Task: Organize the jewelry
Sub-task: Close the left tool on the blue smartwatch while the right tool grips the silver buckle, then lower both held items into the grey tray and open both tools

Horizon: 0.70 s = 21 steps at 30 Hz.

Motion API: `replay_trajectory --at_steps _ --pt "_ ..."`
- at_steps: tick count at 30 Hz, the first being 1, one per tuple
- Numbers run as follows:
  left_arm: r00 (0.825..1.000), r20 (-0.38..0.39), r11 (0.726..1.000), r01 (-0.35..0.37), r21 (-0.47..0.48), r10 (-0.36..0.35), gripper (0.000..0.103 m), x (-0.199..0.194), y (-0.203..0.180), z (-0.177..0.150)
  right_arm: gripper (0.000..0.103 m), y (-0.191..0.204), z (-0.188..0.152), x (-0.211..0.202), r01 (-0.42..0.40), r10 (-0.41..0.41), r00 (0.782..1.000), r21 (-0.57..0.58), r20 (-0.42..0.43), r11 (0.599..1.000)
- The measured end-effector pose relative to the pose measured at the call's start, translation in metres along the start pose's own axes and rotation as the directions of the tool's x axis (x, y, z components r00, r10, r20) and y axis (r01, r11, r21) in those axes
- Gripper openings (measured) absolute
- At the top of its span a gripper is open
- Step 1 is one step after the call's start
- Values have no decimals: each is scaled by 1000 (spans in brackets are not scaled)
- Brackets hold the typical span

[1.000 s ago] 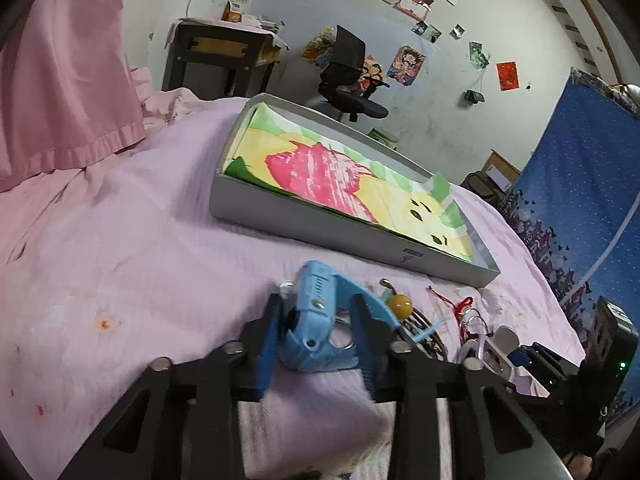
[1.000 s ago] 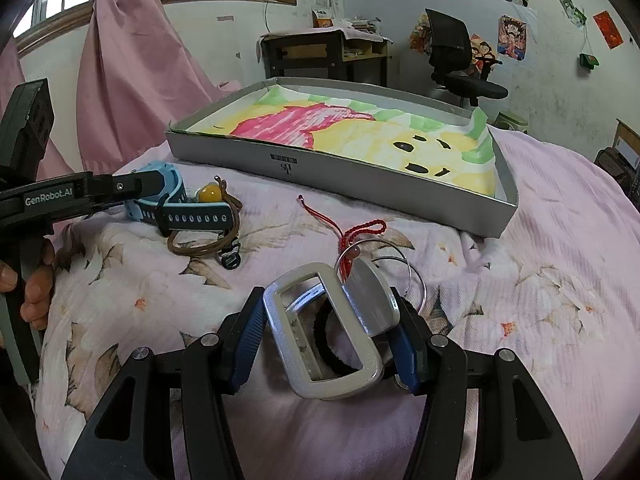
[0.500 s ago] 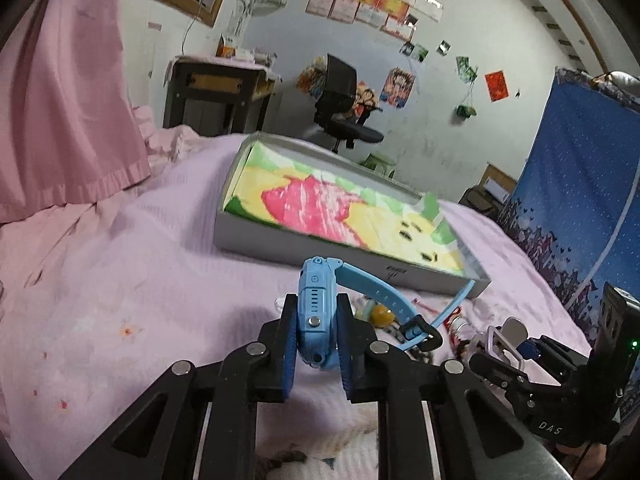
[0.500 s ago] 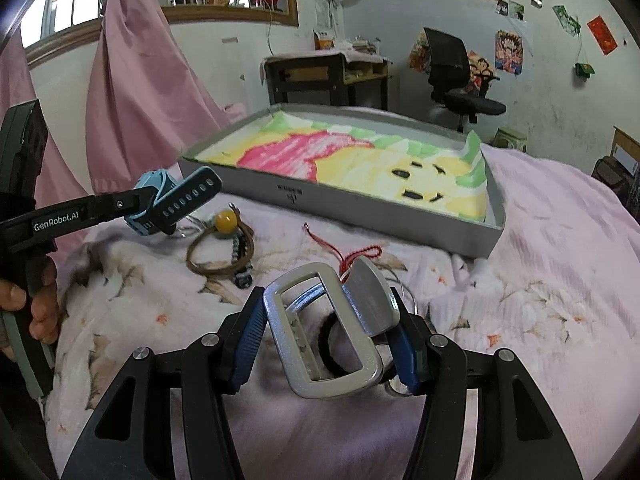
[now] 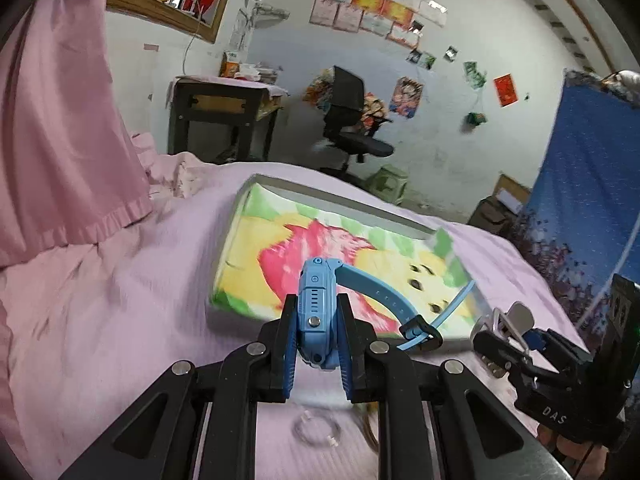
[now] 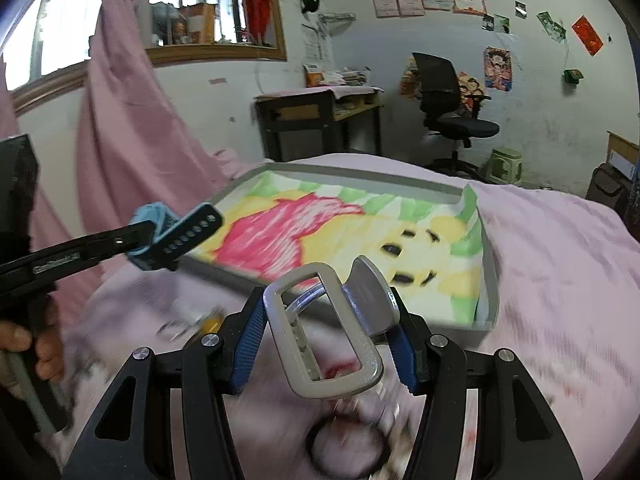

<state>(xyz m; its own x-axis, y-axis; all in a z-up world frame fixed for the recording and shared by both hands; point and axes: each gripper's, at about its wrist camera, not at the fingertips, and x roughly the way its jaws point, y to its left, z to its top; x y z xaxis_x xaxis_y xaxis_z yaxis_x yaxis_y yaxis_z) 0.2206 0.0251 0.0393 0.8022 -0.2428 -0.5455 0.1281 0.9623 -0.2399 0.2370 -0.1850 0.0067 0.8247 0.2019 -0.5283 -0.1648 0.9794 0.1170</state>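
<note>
My left gripper is shut on a light blue watch, held on edge above the pink bedspread, its strap curving off to the right. The same watch shows at the left of the right wrist view, just short of the grey tray lined with a cartoon-print cloth. My right gripper is shut on a silver metal buckle, lifted over the bed before the tray's near wall. Both grippers hover near the tray's front edge.
Loose jewelry lies blurred on the bedspread below: a black ring, a yellow bead, a clear ring. A person's hand grips the left tool. Pink curtain, desk and office chair stand beyond.
Both grippers rose off the bedspread and moved toward the tray. The left one closed on the blue watch and lifted it; the right one carried the buckle up with it.
</note>
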Motion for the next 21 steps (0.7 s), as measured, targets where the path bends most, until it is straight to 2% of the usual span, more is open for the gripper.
replay_trajectory --at_steps 6,11,16,21 --pt "992 -96 996 -83 -42 78 17 46 15 16 52 -12 18 56 41 -39 998 47 -53 998" --pt "978 -156 990 -144 -15 140 17 73 16 17 52 -17 21 88 54 -47 993 64 -104 996" --pt "963 -204 984 -173 29 175 17 89 11 15 52 -16 17 109 60 -49 985 59 -164 996" --pt "956 -224 982 -178 67 189 18 91 7 14 52 -11 14 119 68 -59 975 33 -213 997"
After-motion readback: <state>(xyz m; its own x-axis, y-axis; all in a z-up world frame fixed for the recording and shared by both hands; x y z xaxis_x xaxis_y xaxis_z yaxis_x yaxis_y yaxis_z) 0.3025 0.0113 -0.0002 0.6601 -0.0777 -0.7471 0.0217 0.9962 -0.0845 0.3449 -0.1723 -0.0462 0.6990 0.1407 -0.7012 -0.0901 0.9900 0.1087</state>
